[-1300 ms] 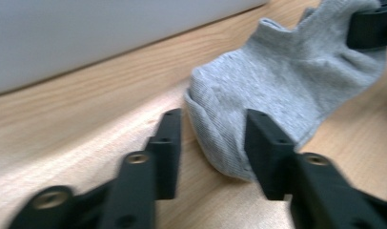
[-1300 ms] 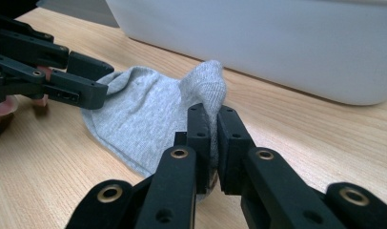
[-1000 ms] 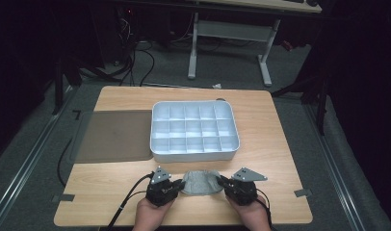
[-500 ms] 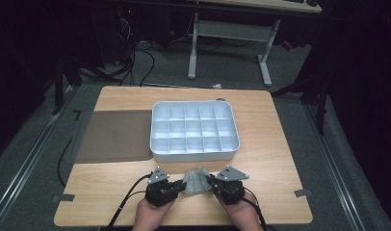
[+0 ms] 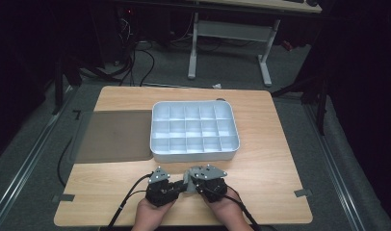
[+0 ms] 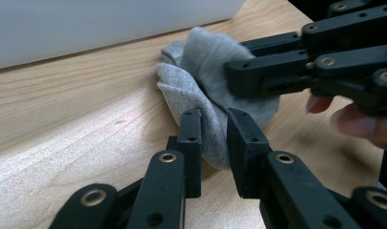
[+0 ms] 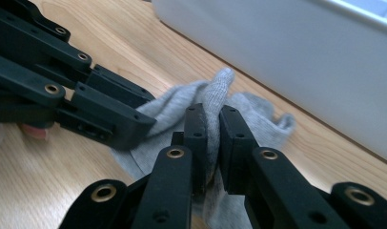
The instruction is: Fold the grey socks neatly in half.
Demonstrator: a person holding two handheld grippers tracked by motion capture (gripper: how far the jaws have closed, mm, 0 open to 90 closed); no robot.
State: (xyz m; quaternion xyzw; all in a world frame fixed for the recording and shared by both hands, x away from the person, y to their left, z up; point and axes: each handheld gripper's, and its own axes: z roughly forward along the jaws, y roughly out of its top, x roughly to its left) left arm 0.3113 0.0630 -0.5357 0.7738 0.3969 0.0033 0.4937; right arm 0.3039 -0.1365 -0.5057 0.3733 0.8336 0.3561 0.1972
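A small grey cloth (image 5: 186, 178) that looks like a sock lies bunched on the wooden table near its front edge. My left gripper (image 5: 178, 186) and right gripper (image 5: 194, 179) meet over it, almost touching. In the left gripper view the grey cloth (image 6: 201, 90) is pinched in a fold between my left gripper's (image 6: 213, 139) jaws. The right gripper (image 6: 258, 78) clamps its far side. In the right gripper view the right gripper (image 7: 214, 133) is shut on a raised fold of the cloth (image 7: 215, 90), with the left gripper (image 7: 134, 121) biting the cloth from the left.
A white tray (image 5: 193, 155) with several empty compartments stands just beyond the grippers; its near wall (image 6: 86, 24) is close behind the cloth. A grey mat (image 5: 114, 137) lies to the tray's left. Bare table (image 5: 275, 173) lies to the right.
My right gripper has slid left toward the left gripper. The cloth, stretched flat between them before, is now bunched into a small heap. The left gripper has stayed put.
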